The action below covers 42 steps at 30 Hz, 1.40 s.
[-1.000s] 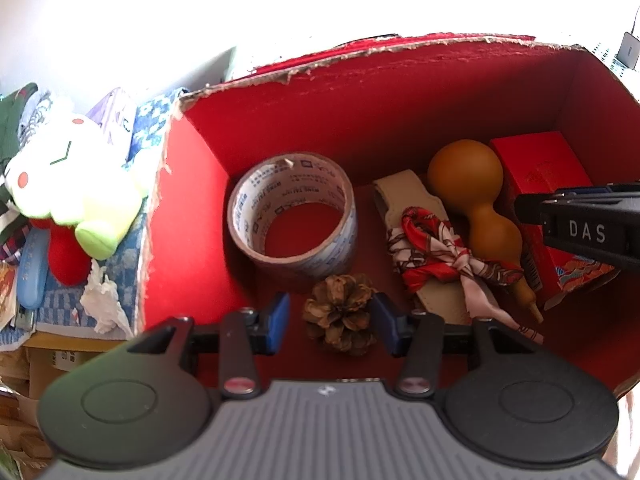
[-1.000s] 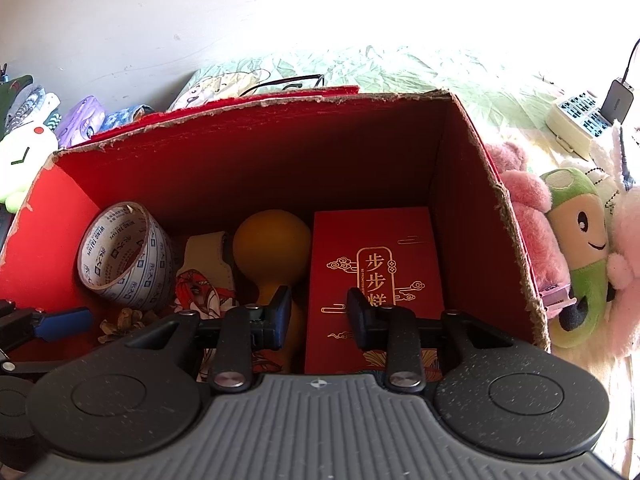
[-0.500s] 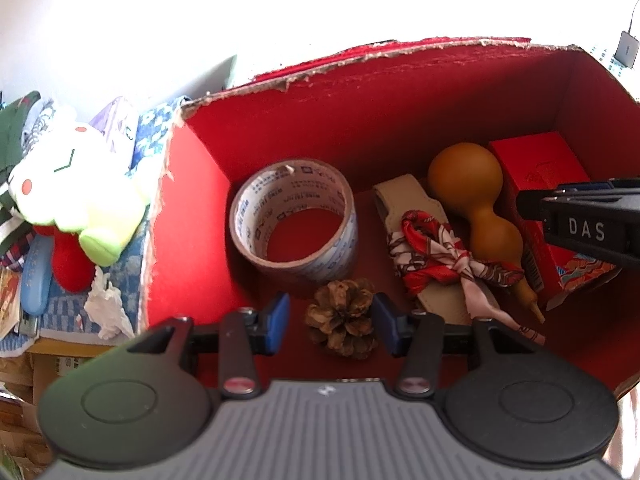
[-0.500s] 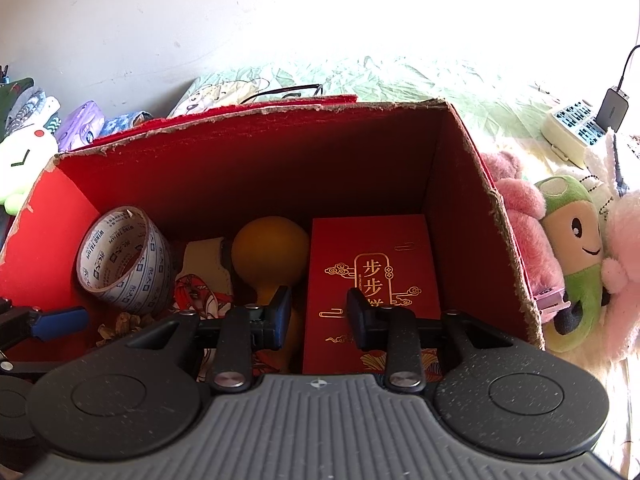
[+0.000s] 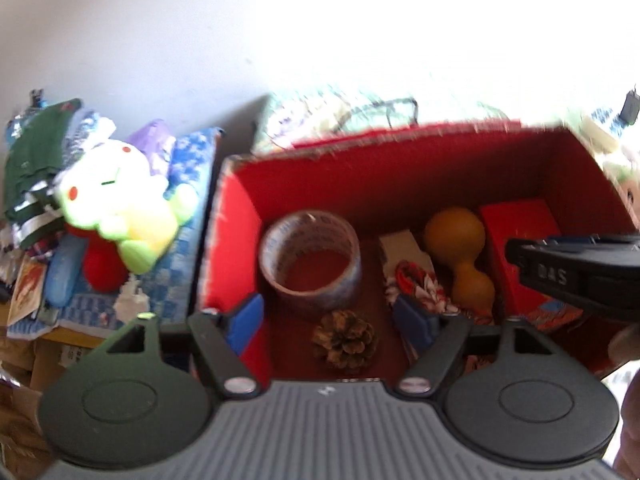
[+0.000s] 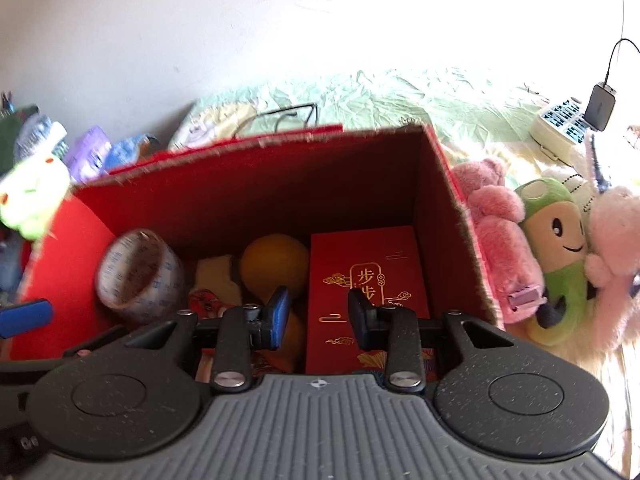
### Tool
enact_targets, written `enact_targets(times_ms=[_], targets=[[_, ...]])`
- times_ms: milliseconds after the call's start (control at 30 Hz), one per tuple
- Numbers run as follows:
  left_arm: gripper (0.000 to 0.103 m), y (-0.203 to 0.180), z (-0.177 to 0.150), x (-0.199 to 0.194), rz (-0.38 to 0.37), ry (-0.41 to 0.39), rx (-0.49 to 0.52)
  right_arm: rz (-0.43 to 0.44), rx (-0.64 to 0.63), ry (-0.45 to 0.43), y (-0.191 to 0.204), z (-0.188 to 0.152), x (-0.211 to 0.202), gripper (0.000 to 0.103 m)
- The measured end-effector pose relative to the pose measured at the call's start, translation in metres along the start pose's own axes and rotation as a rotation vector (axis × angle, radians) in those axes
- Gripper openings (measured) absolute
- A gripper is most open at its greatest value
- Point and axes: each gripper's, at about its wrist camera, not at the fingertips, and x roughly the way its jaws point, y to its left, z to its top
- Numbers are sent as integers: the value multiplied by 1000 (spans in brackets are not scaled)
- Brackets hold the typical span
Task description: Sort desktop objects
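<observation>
A red cardboard box [image 6: 248, 196] with ragged, torn top edges stands open, its inner walls smooth and red, and all the sorted things lie on its floor. Against its right wall lies a flat red packet [image 6: 368, 280] with gold print, the largest thing inside. Next to it rests a smooth orange-brown gourd [image 5: 456, 236], its round bulb toward the back wall and its narrower bulb toward the front. In the left part a roll of tape [image 5: 310, 260] leans tilted, its hollow core facing up and forward. Between roll and gourd lies a beige strip with a knotted red patterned scarf [image 5: 416, 284] on it. Smallest is a scaly brown pinecone [image 5: 346, 340], alone on bare floor in front of the roll. The left gripper [image 5: 334, 324] hangs over it with its blue-padded jaws spread wide to either side, touching nothing. The right gripper [image 6: 318, 318] holds nothing, its jaws set at a moderate gap above the gourd and packet. Soft plush toys [image 6: 556, 256] crowd the box's right outer wall; a pale green plush [image 5: 116, 208] sits to the left.
</observation>
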Motion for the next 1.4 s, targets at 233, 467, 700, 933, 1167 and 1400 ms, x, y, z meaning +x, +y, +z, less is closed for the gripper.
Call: enact_targets(times_ms=[233, 467, 700, 933, 1167, 1400], targets=[[101, 1, 8, -40, 38, -85, -39, -4, -4, -33, 3, 6, -39, 41], [103, 3, 14, -65, 76, -106, -101, -22, -40, -95, 6, 13, -61, 46], [103, 6, 17, -76, 140, -120, -113, 0, -34, -107, 9, 15, -67, 47], [103, 11, 16, -73, 132, -111, -116, 0, -30, -97, 13, 14, -65, 49], [103, 13, 15, -65, 110, -97, -102, -11, -17, -82, 14, 11, -63, 51], [103, 12, 13, -54, 49, -65, -93, -26, -4, -77, 15, 9, -64, 54]])
